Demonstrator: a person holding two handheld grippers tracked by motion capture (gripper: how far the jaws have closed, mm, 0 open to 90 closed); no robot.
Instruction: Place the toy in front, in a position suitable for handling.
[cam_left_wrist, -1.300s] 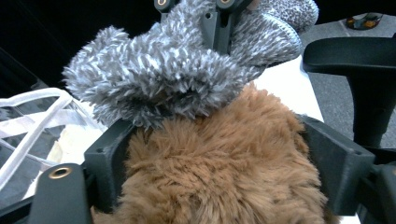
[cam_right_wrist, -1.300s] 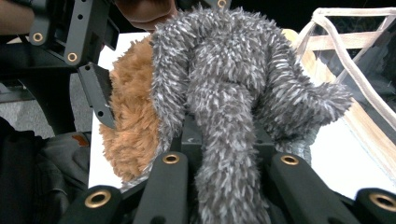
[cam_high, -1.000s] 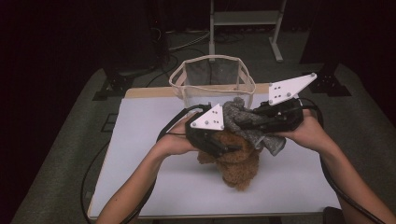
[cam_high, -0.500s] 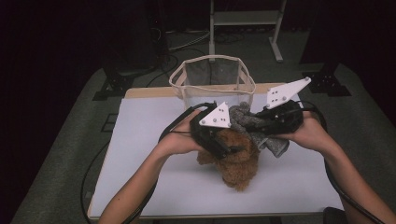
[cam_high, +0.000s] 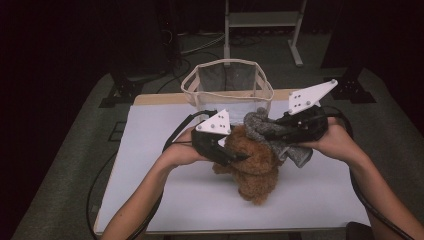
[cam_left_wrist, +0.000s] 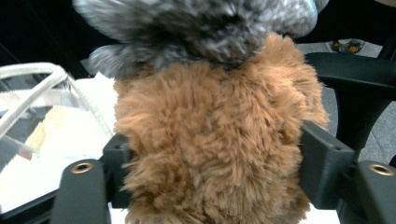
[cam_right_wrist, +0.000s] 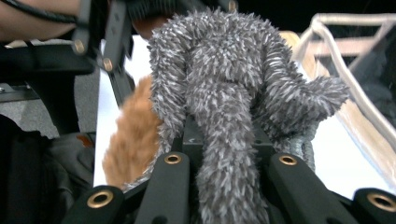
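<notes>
Since the earlier frame, left gripper (cam_high: 239, 157) jaws are closed further around brown plush dog (cam_high: 255, 165); grey fuzzy garment (cam_right_wrist: 229, 93) is clamped by right gripper (cam_high: 270, 134), best pulled toward 6 o'clock evenly.

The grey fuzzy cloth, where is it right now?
In the high view the grey fuzzy cloth is just right of centre, draped over the brown plush toy, in front of the mesh basket. The right gripper is shut on it.

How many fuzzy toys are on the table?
2. The brown plush toy lies mid-table between the left gripper's jaws. The grey fuzzy toy sits against its top, pinched by the right gripper. The mesh basket might hide more.
</notes>
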